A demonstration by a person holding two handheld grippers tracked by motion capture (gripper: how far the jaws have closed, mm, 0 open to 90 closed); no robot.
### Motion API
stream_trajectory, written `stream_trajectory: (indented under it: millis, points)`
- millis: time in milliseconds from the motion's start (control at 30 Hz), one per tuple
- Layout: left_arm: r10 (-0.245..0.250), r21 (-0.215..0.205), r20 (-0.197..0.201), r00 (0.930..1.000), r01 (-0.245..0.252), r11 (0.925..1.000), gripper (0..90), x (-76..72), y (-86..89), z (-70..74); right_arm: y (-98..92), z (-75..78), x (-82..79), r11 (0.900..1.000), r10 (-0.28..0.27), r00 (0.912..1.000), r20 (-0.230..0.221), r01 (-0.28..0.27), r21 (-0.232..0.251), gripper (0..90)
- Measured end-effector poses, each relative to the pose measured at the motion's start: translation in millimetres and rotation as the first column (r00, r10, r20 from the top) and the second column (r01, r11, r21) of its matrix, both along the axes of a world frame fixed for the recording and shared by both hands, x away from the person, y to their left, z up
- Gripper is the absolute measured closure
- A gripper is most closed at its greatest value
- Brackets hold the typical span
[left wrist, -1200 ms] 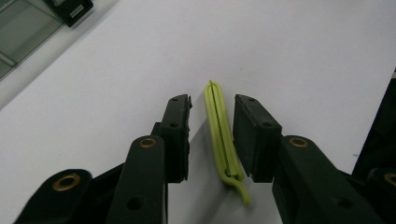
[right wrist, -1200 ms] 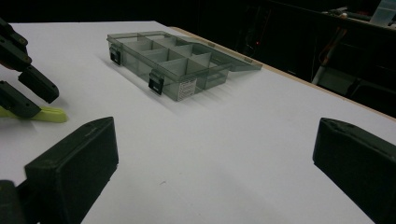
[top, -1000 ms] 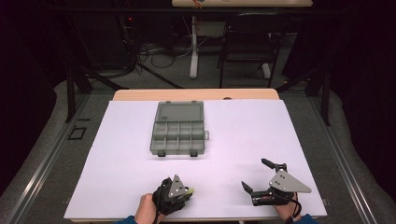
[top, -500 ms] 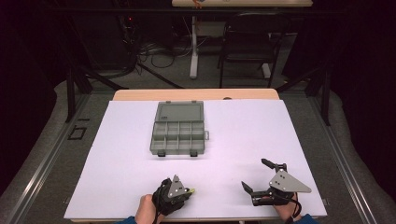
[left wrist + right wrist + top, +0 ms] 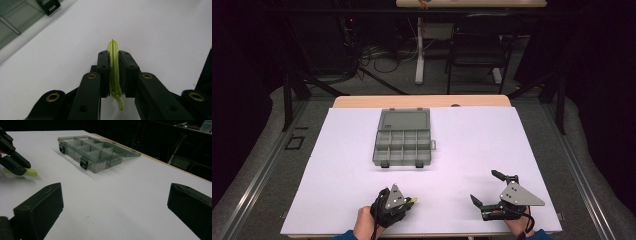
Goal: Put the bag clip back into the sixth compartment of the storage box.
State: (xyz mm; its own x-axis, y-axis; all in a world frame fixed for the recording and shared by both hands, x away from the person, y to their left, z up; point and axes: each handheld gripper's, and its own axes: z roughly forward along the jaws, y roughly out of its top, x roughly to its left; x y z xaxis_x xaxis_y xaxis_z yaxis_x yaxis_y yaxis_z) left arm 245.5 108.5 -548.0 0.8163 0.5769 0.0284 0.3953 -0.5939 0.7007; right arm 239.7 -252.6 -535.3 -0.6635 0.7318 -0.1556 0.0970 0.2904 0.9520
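While pinched flat between the left gripper (image 5: 113, 75) pads, yellow-green band (image 5: 114, 67) pokes out past both tips; right gripper (image 5: 495, 192) gaping wide, holding zip.

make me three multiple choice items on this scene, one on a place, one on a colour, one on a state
1. Where does the organizer box lie on the white table?
A. beyond the two claws, left of the middle
B. at the near right corner
C. under the right claw

2. What colour is the thin thing in the left claw?
A. red
B. yellow-green
C. blue

3. How does the right claw stand?
A. shut on the box
B. shut on a cable
C. open, nothing between its jaws

Answers:
1. A, since the high view shows the box past both hands, toward the table's far left half.
2. B, since the left gripper view shows a yellow-green strip pinched between the jaws.
3. C, since the right gripper view shows its jaws far apart over bare table.
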Motion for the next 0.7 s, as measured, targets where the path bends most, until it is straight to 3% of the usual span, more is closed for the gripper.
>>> stream_trajectory:
  millis: [700]
  points:
    - [0.034, -0.008, 0.020, 0.9992, -0.034, 0.9994, 79.8, 5.6, 10.9, 1.3, -0.5, 0.2, -0.2, 1.000, 0.001, 1.0000, -0.007, -0.001, -0.004, 0.0]
